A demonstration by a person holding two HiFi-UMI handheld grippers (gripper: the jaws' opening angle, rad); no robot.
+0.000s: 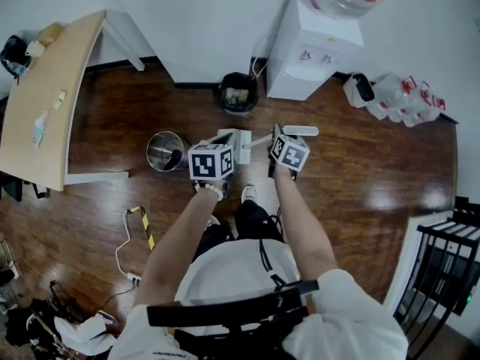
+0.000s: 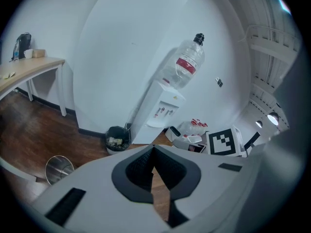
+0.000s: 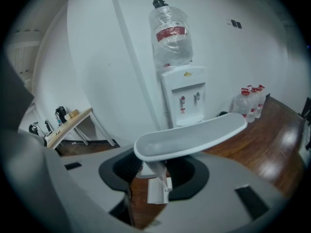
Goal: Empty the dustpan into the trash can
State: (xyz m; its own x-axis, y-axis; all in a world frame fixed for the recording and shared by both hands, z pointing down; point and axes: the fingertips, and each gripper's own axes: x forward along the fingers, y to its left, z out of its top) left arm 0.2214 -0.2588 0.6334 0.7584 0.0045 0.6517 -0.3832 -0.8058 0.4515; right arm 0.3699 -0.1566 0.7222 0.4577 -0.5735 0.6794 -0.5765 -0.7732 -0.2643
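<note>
Right tongs (image 3: 151, 171) open part way around dustpan (image 3: 194, 136) handle; gap shows beside handle. Pan sits just past tips, hollow side up, likely so dirt stays in. Left tongs (image 2: 153, 154) closed, empty. Black trash can (image 1: 238, 94) well ahead of both tongs.

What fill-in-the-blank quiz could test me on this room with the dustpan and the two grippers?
1. Between the jaws of the right gripper stands the handle of a white ___.
2. The left gripper has ___ between its jaws.
3. The trash can by the wall is ___ in colour.
Missing words: dustpan; nothing; black.
</note>
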